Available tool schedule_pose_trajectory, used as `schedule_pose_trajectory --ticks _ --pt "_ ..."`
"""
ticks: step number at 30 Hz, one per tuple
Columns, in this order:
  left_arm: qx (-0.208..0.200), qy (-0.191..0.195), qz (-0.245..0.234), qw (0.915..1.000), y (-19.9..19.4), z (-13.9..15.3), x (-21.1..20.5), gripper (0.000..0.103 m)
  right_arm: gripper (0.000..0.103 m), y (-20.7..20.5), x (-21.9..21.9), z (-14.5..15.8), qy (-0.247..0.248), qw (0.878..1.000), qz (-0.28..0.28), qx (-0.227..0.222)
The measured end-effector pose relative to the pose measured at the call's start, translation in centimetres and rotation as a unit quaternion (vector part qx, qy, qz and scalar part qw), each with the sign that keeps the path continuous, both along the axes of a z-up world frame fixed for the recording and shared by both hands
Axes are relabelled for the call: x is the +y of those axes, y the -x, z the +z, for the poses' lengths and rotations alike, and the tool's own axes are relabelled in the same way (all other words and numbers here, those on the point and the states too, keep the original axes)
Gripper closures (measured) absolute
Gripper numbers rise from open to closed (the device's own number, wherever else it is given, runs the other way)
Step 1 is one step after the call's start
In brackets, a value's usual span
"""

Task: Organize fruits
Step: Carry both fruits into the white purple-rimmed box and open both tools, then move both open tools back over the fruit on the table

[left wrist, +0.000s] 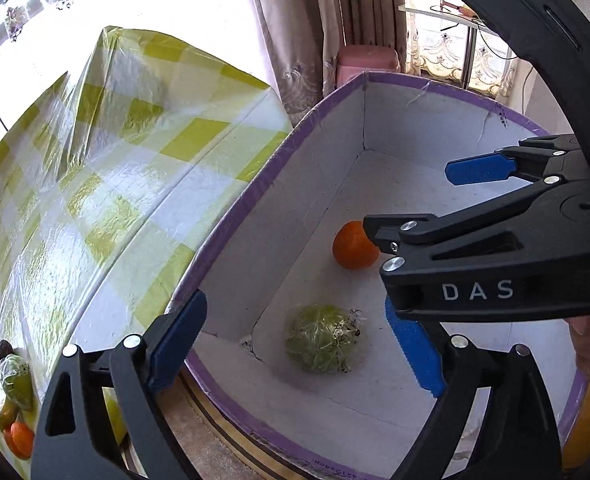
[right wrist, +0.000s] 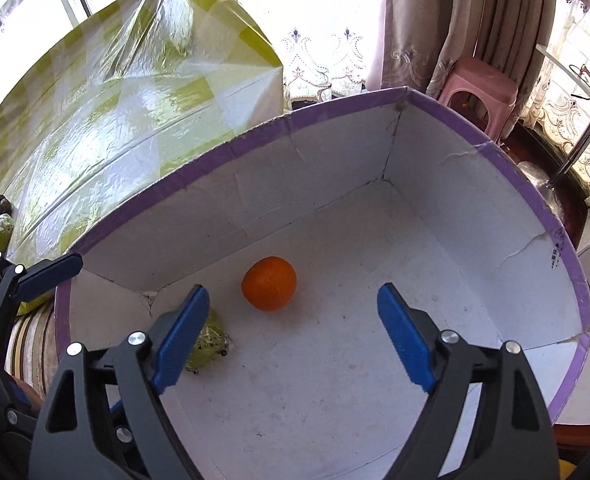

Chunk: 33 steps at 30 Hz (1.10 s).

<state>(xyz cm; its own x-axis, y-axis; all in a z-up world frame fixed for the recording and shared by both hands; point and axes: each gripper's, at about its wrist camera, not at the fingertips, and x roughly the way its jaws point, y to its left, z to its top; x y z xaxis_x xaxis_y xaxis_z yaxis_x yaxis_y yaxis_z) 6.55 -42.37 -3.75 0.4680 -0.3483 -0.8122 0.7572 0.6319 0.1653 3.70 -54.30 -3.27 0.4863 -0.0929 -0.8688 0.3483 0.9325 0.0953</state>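
Left wrist view: my left gripper hangs agape and empty over the box; wrapped green fruit and orange lie inside, more fruit waits on the table.
Left risk: I judge the right gripper, crossing close, could collide.
Right wrist view: right gripper spread wide, holding nothing, above the orange.
Right risk: its left finger nearly hides the green fruit; a descent could crush it.

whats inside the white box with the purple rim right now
Two fruits lie on the floor of the white cardboard box with the purple rim: a round orange and a plastic-wrapped green fruit. The near floor is partly hidden by the open right gripper.
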Motion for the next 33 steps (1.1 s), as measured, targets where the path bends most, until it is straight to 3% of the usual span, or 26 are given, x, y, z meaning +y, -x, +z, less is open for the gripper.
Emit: schedule_pose_trajectory --ticks 6,10,13,17,21,25,30,33 --pt "-0.032 0.045 0.048 0.9973 0.1 2.5 2.7 0.015 0.006 1.0 -1.3 2.7 0.036 0.997 -0.059 -0.037" --pt "-0.069 0.094 0.113 0.9867 -1.0 4.9 5.3 0.015 0.002 1.8 -0.4 5.5 0.083 0.990 -0.084 -0.080" --pt "-0.089 0.113 0.146 0.9789 -1.3 6.4 7.9 0.015 0.002 2.2 1.1 7.1 0.091 0.987 -0.075 -0.108" --pt "-0.106 0.124 0.188 0.9684 -1.4 7.9 11.6 0.014 0.002 1.7 3.4 8.7 0.079 0.985 -0.068 -0.134" --pt "-0.140 0.124 0.184 0.9650 -0.9 8.6 14.7 0.014 0.002 0.2 6.9 9.1 0.072 0.987 -0.051 -0.133" --pt "-0.172 0.131 0.202 0.9553 -0.6 9.2 18.0 0.014 0.002 -0.8 10.6 8.6 0.060 0.987 -0.021 -0.149" --pt "-0.167 0.187 0.242 0.9374 -0.9 10.1 23.0 0.014 0.002 -1.5 14.6 7.4 0.018 0.981 -0.005 -0.192" --pt "-0.145 0.184 0.257 0.9375 -1.6 10.2 25.3 0.014 0.002 -2.5 16.9 6.9 -0.002 0.983 0.024 -0.183"
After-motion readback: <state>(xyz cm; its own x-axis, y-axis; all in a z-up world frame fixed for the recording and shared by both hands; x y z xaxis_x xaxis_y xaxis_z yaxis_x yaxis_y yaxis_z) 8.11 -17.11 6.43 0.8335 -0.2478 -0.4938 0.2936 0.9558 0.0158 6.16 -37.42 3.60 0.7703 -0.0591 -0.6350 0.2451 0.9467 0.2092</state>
